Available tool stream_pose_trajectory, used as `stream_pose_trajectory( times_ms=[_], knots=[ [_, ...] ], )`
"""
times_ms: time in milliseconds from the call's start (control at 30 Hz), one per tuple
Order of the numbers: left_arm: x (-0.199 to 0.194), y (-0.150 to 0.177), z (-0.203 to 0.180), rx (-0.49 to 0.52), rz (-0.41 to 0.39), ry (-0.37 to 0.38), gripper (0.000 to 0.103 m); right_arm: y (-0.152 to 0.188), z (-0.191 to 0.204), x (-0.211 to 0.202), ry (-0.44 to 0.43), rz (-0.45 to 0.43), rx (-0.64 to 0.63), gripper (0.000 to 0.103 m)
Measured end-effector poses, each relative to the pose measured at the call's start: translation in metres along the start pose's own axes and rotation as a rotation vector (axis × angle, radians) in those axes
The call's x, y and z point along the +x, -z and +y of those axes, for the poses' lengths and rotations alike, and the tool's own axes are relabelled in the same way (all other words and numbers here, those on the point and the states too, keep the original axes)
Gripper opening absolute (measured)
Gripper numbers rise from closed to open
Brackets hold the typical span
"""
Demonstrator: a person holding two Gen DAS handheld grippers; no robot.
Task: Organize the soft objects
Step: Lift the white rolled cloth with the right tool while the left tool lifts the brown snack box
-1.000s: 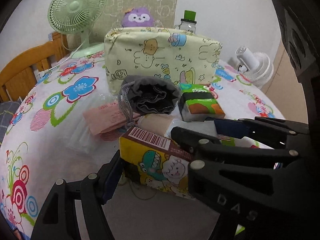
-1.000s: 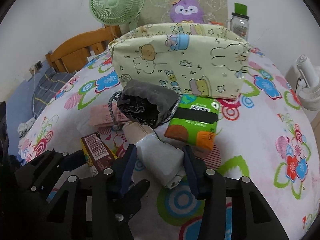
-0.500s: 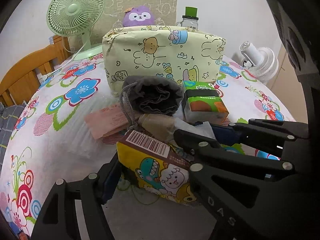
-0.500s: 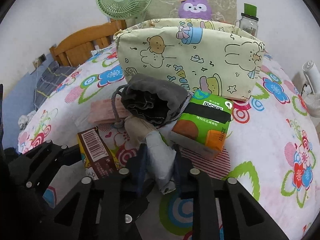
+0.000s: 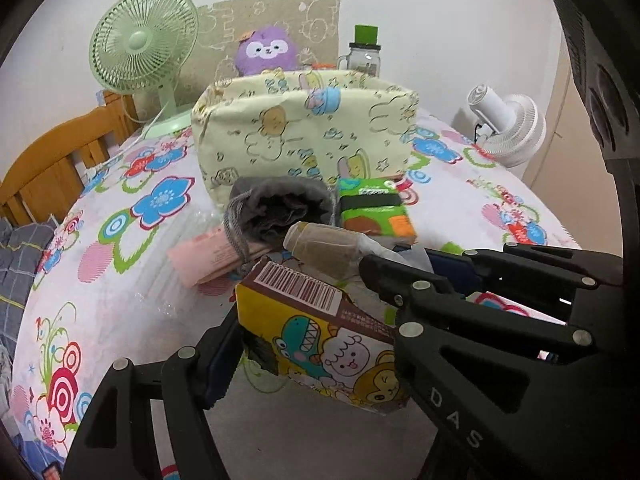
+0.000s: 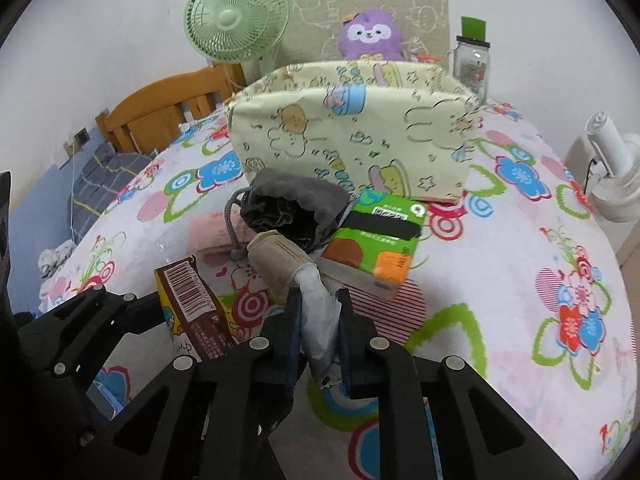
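My right gripper [image 6: 319, 330] is shut on the white plastic end of a beige wrapped roll [image 6: 280, 264], which points toward the grey drawstring pouch [image 6: 292, 208]. My left gripper [image 5: 316, 340] is shut on a yellow cartoon box [image 5: 320, 336] with a barcode on top, held tilted just above the cloth. That box [image 6: 188, 304] shows at the left in the right wrist view. The roll [image 5: 328, 244] lies just beyond the box in the left wrist view. A cream cartoon-print bag [image 6: 352, 136] stands behind, open at the top. A green tissue pack [image 6: 376, 244] leans against it.
A pink flat pack [image 5: 204, 256] lies under the grey pouch. Behind the bag are a green fan [image 5: 140, 40], a purple plush [image 6: 370, 34] and a jar with a green lid [image 6: 472, 60]. A white fan [image 5: 508, 128] stands right. A wooden frame [image 5: 52, 160] borders the left edge.
The right gripper's jaws closed from wide apart onto the roll's white plastic end. The roll's beige end lifted slightly off the cloth. The left gripper kept hold of the cartoon box.
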State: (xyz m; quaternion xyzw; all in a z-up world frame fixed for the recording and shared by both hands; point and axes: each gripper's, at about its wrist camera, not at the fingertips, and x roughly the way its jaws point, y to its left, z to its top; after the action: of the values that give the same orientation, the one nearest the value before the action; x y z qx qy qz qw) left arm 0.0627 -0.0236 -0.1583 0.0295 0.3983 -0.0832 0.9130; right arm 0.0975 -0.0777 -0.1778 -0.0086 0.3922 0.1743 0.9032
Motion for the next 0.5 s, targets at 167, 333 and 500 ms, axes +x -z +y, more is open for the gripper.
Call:
stream_pose_trajectory(
  times_ms=[167,333,500],
  knots=[
    [-0.013,-0.005,-0.009,0.006,-0.016,0.007,0.075,-0.001,-0.005,-0.018,0.01,-0.022,0.01,0.018],
    [-0.026,-0.013,-0.016,0.012,-0.042,0.013,0.075,-0.005,-0.007,-0.037,0.025,-0.052,0.013,0.018],
    [-0.037,-0.018,-0.021,0.008,-0.055,0.022,0.075,-0.009,-0.009,-0.052,0.041,-0.069,0.013,0.018]
  ],
)
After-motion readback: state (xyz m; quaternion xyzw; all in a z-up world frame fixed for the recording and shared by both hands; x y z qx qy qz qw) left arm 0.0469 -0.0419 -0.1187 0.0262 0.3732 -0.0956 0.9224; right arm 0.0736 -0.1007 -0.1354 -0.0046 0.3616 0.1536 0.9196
